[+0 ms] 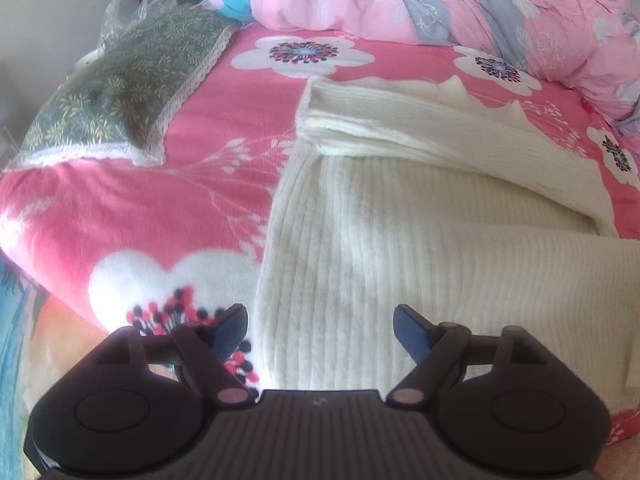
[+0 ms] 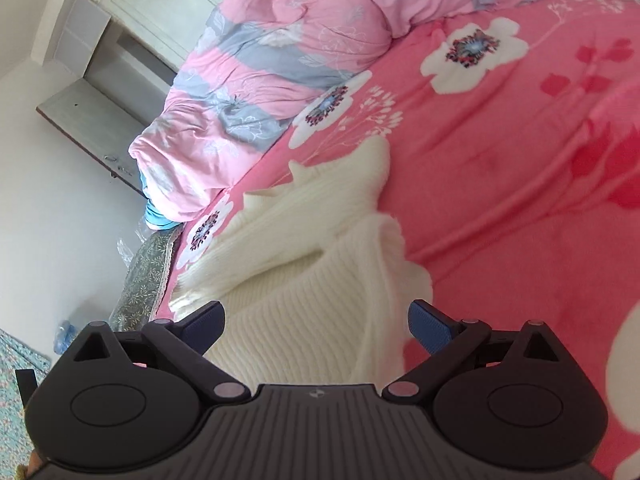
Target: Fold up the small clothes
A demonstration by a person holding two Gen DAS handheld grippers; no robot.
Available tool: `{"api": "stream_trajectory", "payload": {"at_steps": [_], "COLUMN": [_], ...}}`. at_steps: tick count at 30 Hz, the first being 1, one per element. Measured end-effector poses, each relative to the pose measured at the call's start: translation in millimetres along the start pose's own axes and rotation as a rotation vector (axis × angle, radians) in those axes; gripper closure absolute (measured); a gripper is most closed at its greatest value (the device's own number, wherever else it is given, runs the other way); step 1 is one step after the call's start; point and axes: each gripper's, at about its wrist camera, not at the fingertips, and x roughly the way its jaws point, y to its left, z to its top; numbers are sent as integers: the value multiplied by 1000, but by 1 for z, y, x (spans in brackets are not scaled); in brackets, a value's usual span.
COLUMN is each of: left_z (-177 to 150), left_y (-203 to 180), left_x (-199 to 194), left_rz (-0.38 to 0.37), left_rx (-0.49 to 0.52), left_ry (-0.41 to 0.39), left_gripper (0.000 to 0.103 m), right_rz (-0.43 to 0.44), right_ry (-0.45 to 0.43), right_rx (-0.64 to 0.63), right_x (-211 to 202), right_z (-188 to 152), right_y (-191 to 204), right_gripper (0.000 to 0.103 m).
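Pink floral bedsheet (image 1: 132,216) | cream ribbed sweater (image 1: 360,248) lies partly folded on it | my left tongs (image 1: 320,330) spread wide, empty, above it | my right tongs (image 2: 316,326) likewise.

The left tongs (image 1: 320,326) stand wide apart, the two blue-padded fingertips (image 1: 410,330) splayed outward with a broad gap between them and nothing clamped in it. Their black linkage arms spread to either side of the ribbed dark housing at the bottom of the left wrist view. The right tongs (image 2: 316,324) are likewise spread, blue pads (image 2: 430,330) angled away from each other, gripping nothing. That camera's view is rolled, so the right tool is turned sideways relative to the left.
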Motion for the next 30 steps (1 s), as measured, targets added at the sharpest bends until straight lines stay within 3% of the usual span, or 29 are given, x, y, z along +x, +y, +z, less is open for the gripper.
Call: {"api": "stream_trajectory", "payload": {"at_steps": [5, 9, 13, 23, 30], "left_z": [-35, -49, -55, -57, -67], "left_y": [21, 24, 27, 30, 23], "left_x": [17, 28, 45, 78, 84], "left_rz": [-17, -20, -49, -129, -132], "left_rx": [-82, -95, -129, -198, -171], "left_ry": [80, 92, 124, 211, 240], "left_gripper": [21, 21, 21, 21, 18], "right_rz": [-27, -99, -91, -71, -105], "right_ry": [37, 38, 40, 40, 76], "right_rx": [86, 92, 133, 171, 189], "right_x": [-10, -14, -15, -4, 9], "right_z": [-42, -54, -63, -60, -56], "right_y": [-20, -23, -27, -19, -20], "right_gripper": [0, 0, 0, 0, 0]}}
